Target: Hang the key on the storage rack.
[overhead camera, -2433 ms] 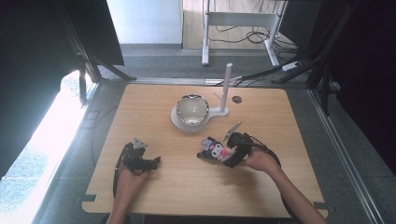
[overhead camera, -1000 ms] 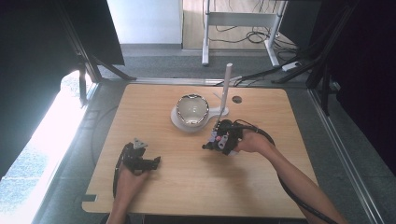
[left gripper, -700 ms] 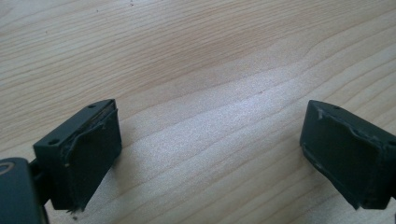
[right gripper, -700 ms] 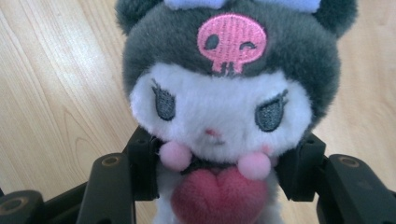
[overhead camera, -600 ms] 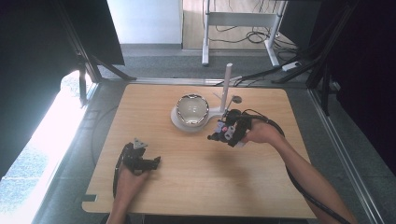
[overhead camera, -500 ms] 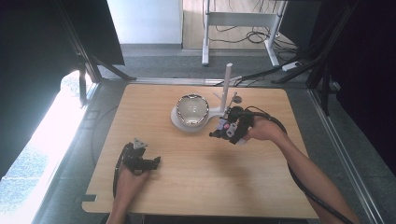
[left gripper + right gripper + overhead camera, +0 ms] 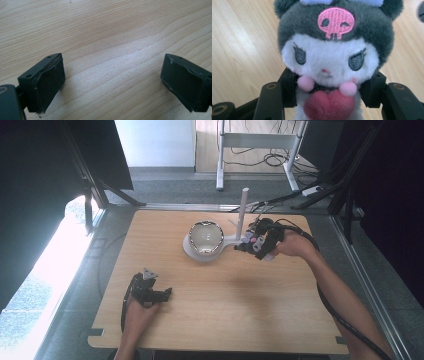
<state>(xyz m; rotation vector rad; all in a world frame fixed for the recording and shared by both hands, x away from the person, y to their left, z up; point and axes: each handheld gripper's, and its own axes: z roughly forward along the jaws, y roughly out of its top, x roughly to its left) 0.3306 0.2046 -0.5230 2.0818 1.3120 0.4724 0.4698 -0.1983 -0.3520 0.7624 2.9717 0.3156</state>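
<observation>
Plush toy (image 7: 329, 60): dark grey hood with a pink skull patch, white face, two pink pompoms and a red heart at the chest. Pinched at the neck and sides between both jaws of the right gripper (image 7: 329, 100), face turned toward that gripper's camera. Gripped low on the body, probably so the big soft head stays free and nothing slips out of the squeeze. Seen from the high view, carried above the table, just right of the white post (image 7: 244, 212) and a little nearer the person than it.

White post upright on a flat white base (image 7: 192, 254); shiny metal bowl (image 7: 205, 236) sitting on that base, left of the post. Bowl mouth open upward, so a likely place for the toy to go, though only a guess from how close the right gripper (image 7: 255, 240) hangs to it. Right forearm stretched far out from the post's near side to reach this spot.

Left gripper (image 7: 150, 290) well away from the post, toward the near left part of the wooden table (image 7: 225, 320), resting low with the hand behind it. Jaws spread wide in the left gripper view, nothing but bare wood grain between the pads (image 7: 47, 82). Parked out of the way, most likely to leave the path to the bowl free.

Small dark round spot (image 7: 421, 8) on the table at the upper right edge of the right gripper view, too cropped to name.
</observation>
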